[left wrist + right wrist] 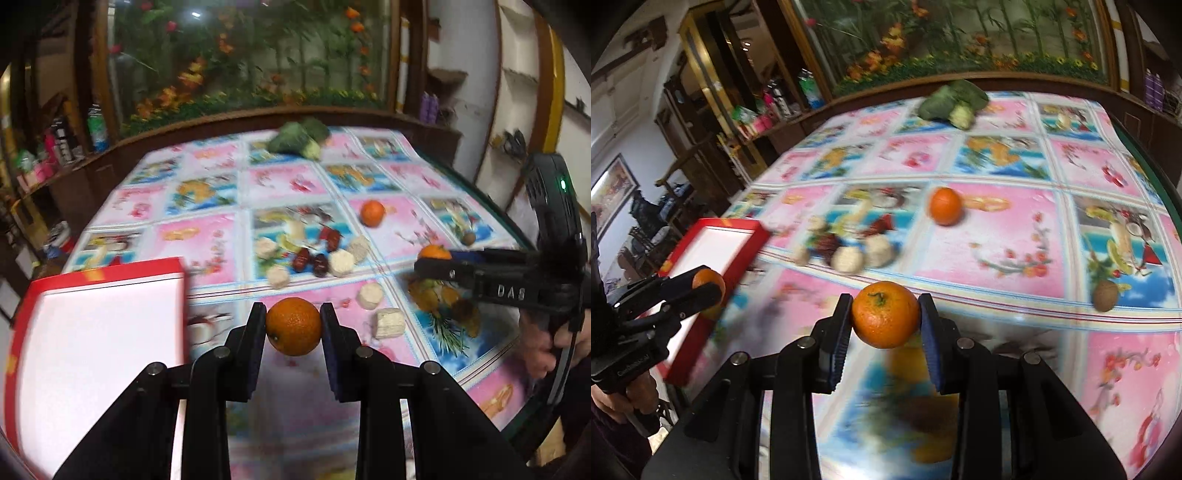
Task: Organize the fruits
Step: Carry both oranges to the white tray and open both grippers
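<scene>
I am holding one orange (293, 326) in the left gripper (293, 328), its two fingers pinching the fruit from either side, lifted above the patterned tablecloth (207, 229) just right of the red box (99, 321) with the white inside. In the right gripper (885, 315) I am gripping a second orange (885, 314) the same way, pads pressing on both flanks, stem facing up. From the right wrist view, the left gripper is showing at the far left over the near edge of the red box, with a hand (624, 397) wrapped around its handle. A third orange (945, 205) is sitting loose on the cloth farther out, well apart from both grippers. Near the middle of the table, pale round pieces (341, 263) and dark red dates (310, 260) are lying in a cluster, a small brown nut (1105, 295) is resting off to the right, and a green leafy vegetable (301, 138) is lying at the far edge.
</scene>
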Motion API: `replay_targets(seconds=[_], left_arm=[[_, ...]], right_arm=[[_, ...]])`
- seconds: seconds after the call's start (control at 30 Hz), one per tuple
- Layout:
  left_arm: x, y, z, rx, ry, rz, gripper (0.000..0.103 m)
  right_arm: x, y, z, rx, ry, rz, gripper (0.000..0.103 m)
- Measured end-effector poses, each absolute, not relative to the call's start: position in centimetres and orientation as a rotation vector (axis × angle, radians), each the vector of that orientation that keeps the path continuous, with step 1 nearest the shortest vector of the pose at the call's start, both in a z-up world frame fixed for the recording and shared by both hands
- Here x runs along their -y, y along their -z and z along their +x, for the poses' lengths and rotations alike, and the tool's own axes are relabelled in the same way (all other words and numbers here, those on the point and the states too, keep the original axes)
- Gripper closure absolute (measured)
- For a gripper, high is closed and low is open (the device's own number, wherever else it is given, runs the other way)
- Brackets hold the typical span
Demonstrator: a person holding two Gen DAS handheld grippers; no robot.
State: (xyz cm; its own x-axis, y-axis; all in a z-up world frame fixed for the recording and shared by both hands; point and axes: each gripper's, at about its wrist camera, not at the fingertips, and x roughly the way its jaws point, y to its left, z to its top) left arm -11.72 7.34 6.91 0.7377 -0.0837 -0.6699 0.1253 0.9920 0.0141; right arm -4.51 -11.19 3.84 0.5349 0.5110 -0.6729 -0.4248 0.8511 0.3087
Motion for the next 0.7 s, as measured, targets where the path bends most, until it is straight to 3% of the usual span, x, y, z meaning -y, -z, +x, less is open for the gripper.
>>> replay_targets(seconds=[0.23,0.7], left_arm=[[-13.5,-8.5,-16.1,-0.672,-0.103,-0.001,0.074],[-21.4,-4.4,-20.5,-0.758,-0.316,-0.011,0.074]], right_arm=[[2.4,-4.9,-8.3,-0.837,-0.745,0.070,0.065],[-11.9,-4.1,-13.8,-0.888,-0.930,-0.093,0.065]])
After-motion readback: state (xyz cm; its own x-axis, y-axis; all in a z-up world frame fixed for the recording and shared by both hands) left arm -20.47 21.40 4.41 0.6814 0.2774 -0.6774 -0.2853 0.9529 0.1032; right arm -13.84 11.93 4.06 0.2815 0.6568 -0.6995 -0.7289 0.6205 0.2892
